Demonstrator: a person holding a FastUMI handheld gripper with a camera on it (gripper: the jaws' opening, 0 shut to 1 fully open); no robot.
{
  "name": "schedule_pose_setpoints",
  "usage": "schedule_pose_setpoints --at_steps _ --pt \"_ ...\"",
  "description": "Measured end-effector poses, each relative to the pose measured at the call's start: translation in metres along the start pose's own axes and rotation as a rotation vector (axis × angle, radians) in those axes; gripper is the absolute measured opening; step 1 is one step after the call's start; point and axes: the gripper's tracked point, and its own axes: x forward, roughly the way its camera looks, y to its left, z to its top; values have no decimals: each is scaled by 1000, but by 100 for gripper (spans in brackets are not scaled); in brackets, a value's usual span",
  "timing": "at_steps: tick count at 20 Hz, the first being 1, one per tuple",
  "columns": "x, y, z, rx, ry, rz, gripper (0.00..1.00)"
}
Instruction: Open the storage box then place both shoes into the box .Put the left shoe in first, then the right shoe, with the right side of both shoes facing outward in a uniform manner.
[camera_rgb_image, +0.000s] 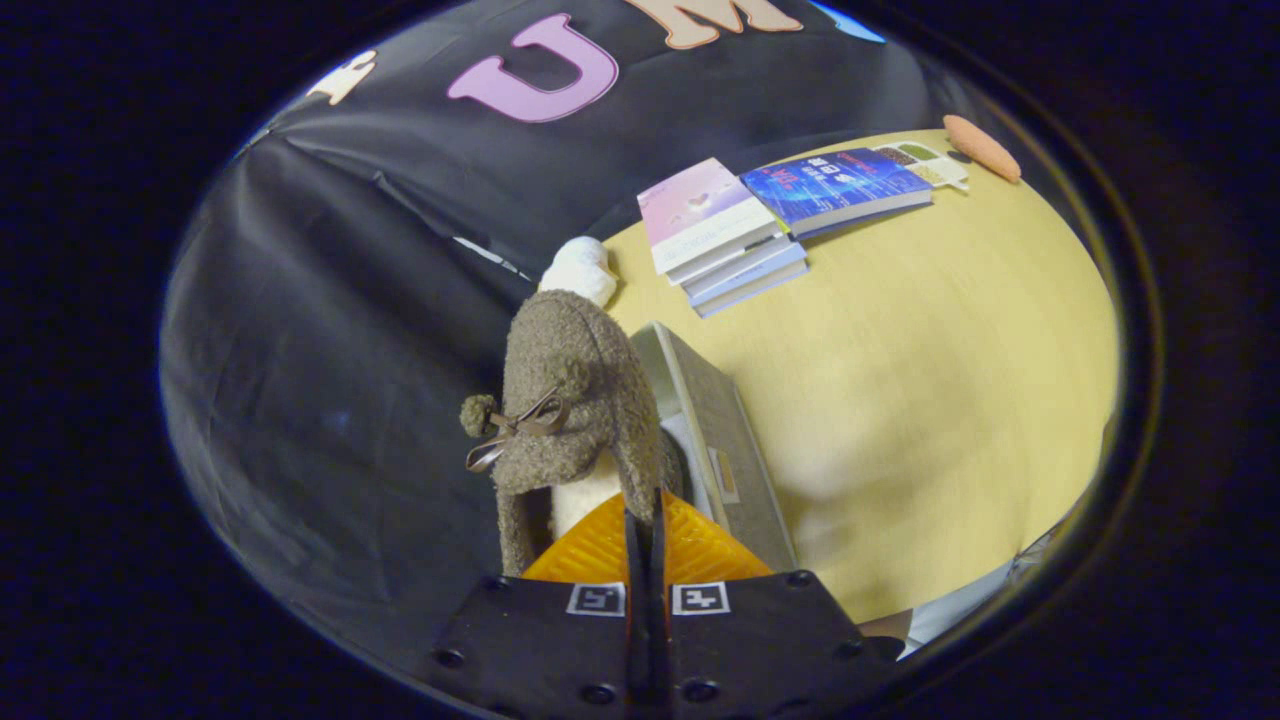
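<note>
A brown fuzzy shoe (570, 400) with a small bow and a pale lining hangs in the air, held up by its rim. My gripper (645, 510) is shut on that rim, with the fingers almost touching each other. Just right of the shoe and below it, a grey storage box (725, 440) stands on the yellow table (930, 380). A pale strip of the box's inside shows beside the shoe; I cannot tell how far the box is open. A white fluffy thing (580, 268) peeks out beyond the shoe's toe, at the table's edge.
A stack of books (720, 235) lies beyond the box, with a blue book (835, 188) beside it. Farther back are a small tray (930, 162) and an orange oblong thing (982, 148). Black cloth wall hangs to the left. Pale fabric (960, 610) shows near my right finger.
</note>
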Motion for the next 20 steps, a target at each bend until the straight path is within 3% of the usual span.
schedule_pose_setpoints --at_steps 6,10,12,20 --pt "8 -13 -14 -12 24 -73 4" --pt "12 -11 -12 19 22 -63 13" --pt "13 -11 -7 33 13 -55 6" --pt "16 -12 -4 41 20 -50 6"
